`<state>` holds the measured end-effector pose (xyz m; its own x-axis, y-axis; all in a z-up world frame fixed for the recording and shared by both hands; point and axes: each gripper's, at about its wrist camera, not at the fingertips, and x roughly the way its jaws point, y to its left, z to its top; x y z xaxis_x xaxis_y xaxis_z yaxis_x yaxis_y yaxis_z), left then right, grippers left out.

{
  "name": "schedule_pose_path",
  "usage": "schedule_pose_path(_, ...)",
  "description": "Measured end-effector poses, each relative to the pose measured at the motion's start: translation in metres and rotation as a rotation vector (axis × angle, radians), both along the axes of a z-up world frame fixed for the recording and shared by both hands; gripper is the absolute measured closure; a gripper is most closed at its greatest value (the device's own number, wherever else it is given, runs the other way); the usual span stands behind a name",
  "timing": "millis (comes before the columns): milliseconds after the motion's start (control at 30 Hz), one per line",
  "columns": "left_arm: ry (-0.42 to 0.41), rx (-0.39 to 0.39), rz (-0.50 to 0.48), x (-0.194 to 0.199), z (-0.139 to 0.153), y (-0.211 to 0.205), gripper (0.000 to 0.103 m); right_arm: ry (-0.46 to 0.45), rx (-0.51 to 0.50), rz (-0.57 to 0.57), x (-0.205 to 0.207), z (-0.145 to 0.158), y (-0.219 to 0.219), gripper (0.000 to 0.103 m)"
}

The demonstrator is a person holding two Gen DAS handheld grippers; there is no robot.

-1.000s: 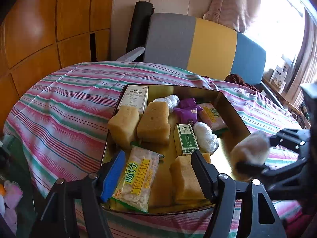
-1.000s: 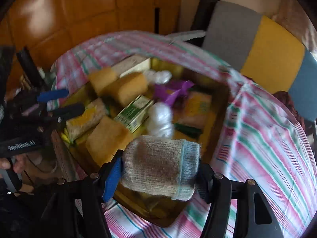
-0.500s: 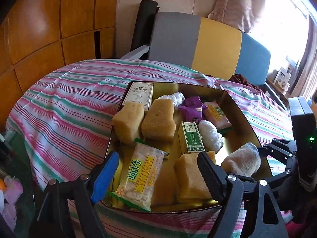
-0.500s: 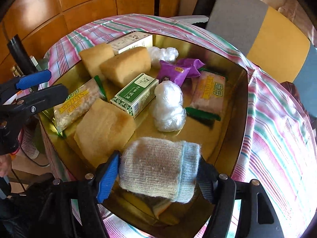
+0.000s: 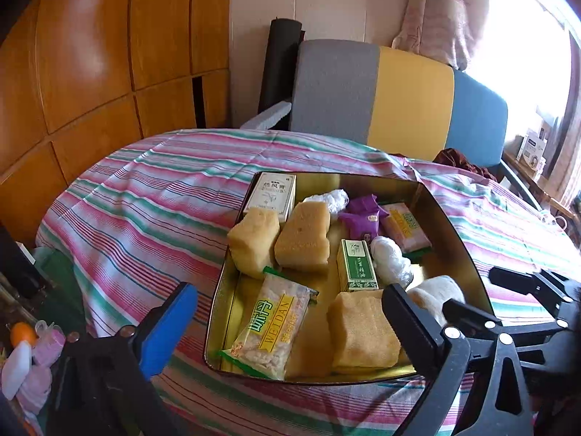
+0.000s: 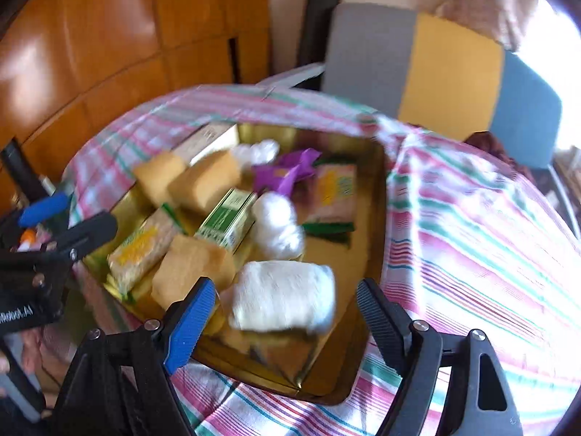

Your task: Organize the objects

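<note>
A gold metal tray [image 5: 454, 225] [image 6: 377, 196] on the striped cloth holds yellow sponges [image 5: 301, 236], a green box [image 5: 356, 265], a white box [image 5: 270, 192], a Weidan snack packet [image 5: 272, 323], purple and pink packets and white wrapped bundles. A rolled pale sock [image 6: 283, 294] [image 5: 435, 294] lies in the tray's near right corner. My right gripper [image 6: 285, 312] [image 5: 483, 298] straddles the sock; its jaws are opening and the pads stand clear of it. My left gripper [image 5: 290, 309] [image 6: 69, 218] hovers at the tray's near edge, jaws opening wide and touching nothing.
The round table wears a pink, green and white striped cloth [image 5: 145, 210]. A grey, yellow and blue chair [image 5: 399, 98] stands behind it, with wooden wall panels [image 5: 90, 54] at the left. Small clutter [image 5: 25, 345] lies low at the left.
My right gripper lowered the sock into the tray, let it go and opened around it. My left gripper's jaws spread much wider over the snack packet and sponge.
</note>
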<state>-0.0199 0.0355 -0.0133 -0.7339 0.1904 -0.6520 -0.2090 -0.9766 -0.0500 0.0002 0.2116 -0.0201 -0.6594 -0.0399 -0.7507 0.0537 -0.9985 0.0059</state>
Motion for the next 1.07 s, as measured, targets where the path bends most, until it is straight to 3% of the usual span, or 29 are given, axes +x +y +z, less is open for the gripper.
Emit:
schedule_pose_path(300,0.006,-0.002,0.03,0.011,0.006,-0.003,0.0,0.098,0.026,-0.118,0.014,0.021,-0.008,0.021)
schedule_pose_path(600,0.036,-0.039,0.082,0.021,0.009,-0.006,0.0,0.106,0.046,-0.163,0.016,0.026,-0.009,0.021)
schedule_pose_path(1067,0.04,-0.011,0.076,0.024,0.012,-0.009,0.0,0.1,0.049,-0.159,0.014,0.023,-0.014,0.021)
